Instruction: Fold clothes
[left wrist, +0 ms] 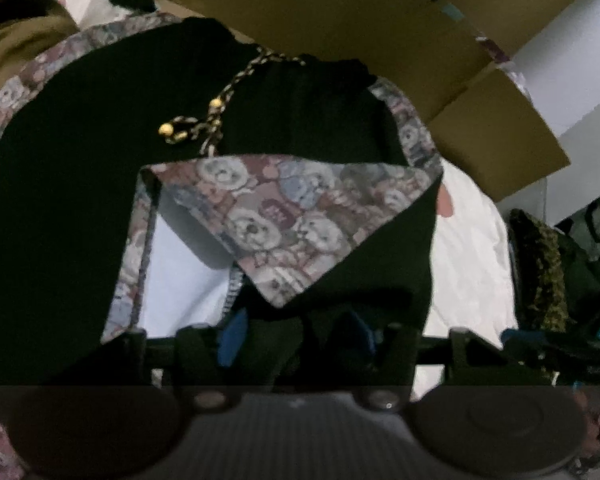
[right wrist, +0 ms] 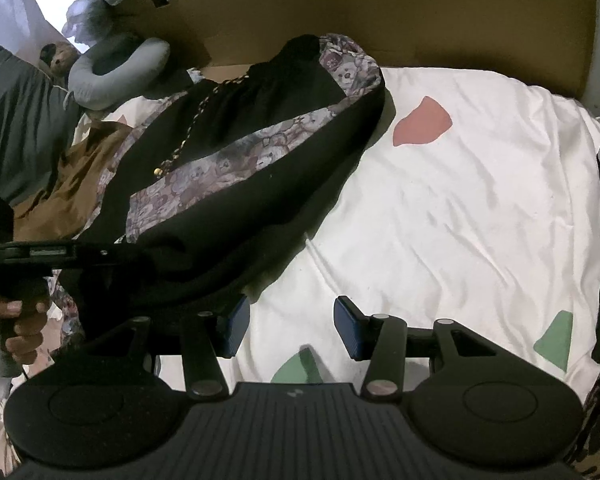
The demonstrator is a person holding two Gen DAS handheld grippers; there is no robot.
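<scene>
Black trousers with bear-print stripes, partly folded on the white bed cover.

Left wrist view: my left gripper (left wrist: 296,340) holds black cloth of the trousers (left wrist: 80,208) between its blue pads; one bear-print corner (left wrist: 284,216) is turned over. Right wrist view: my right gripper (right wrist: 291,330) stands open and empty above the bed cover (right wrist: 460,208), beside the trousers' edge. I judge the fold is unfinished; the cloth lies uneven.

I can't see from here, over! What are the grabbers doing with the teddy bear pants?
Left gripper shut on black pants. Right gripper open over white sheet. Brown garment beside.
</scene>
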